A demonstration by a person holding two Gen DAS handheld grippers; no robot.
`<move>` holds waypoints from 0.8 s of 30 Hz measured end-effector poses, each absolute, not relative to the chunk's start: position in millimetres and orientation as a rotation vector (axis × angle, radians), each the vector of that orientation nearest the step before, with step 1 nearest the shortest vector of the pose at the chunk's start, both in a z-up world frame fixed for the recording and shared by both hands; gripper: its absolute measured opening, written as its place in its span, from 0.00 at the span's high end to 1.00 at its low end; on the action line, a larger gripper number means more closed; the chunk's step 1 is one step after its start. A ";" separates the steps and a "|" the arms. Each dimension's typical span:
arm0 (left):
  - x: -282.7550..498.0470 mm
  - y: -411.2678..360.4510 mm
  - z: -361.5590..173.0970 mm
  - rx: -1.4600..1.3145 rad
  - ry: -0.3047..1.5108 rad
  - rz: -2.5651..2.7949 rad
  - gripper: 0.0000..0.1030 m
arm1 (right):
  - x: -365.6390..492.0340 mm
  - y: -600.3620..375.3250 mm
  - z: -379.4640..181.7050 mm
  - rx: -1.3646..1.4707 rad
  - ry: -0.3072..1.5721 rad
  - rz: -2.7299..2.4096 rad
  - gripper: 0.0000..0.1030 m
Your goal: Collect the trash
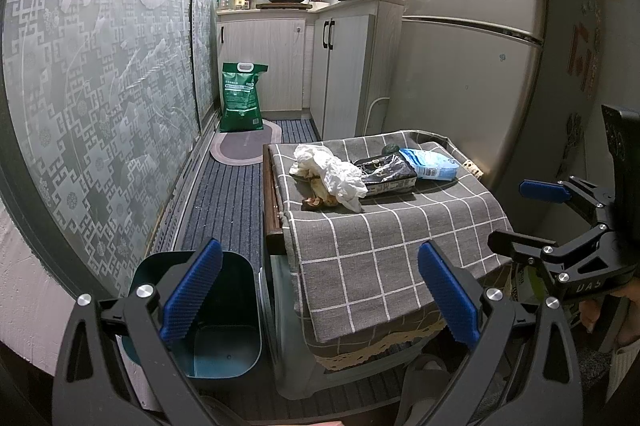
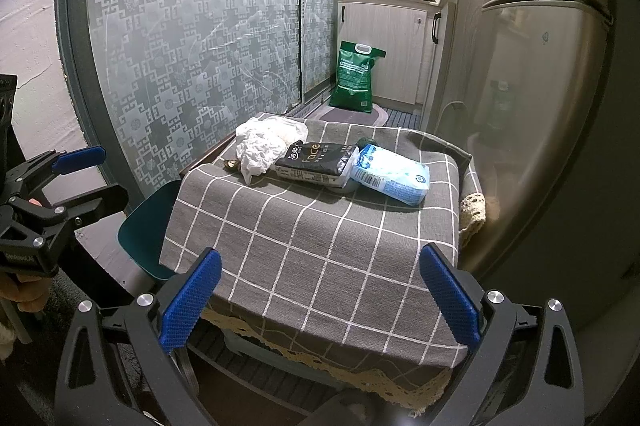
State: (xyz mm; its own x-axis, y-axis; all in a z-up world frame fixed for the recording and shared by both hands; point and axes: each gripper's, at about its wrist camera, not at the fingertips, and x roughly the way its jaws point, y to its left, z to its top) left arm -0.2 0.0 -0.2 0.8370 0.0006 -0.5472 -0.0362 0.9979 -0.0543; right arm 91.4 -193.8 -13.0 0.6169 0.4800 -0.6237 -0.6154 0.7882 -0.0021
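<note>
Both grippers hover short of the cloth-covered counter (image 2: pixel 320 250), nothing in hand: left gripper (image 1: pixel 320 294) jaws spread wide, right gripper (image 2: pixel 320 302) jaws spread just the same. Trash sits at the far end of the counter: a crumpled white plastic bag (image 2: pixel 260 146), a black wrapper (image 2: pixel 312 162) touching it, a light blue packet (image 2: pixel 394 172) alongside. The teal bin (image 1: pixel 224 326) stands on the floor, just left of the counter.

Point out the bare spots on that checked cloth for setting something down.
The near half of the checked cloth is bare, from the front edge up to the black packet. The far half is crowded: crumpled white plastic, black packet, blue packet.
</note>
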 end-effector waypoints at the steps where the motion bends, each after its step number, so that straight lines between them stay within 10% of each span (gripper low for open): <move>1: -0.1 0.0 -0.2 -0.064 0.579 0.020 0.03 | 91.4 -193.8 -13.0 -0.225 0.647 0.637 0.03; 24: -1.8 -0.2 7.3 -0.063 0.578 0.014 0.03 | 91.6 -193.6 -12.7 -0.225 0.647 0.637 0.03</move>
State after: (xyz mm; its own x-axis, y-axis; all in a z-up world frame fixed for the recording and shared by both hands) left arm -1.8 -0.2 7.3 0.8376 -0.0045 -0.5463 -0.0308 0.9980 -0.0554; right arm 91.6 -193.6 -12.7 0.6171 0.4807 -0.6229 -0.6159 0.7878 -0.0023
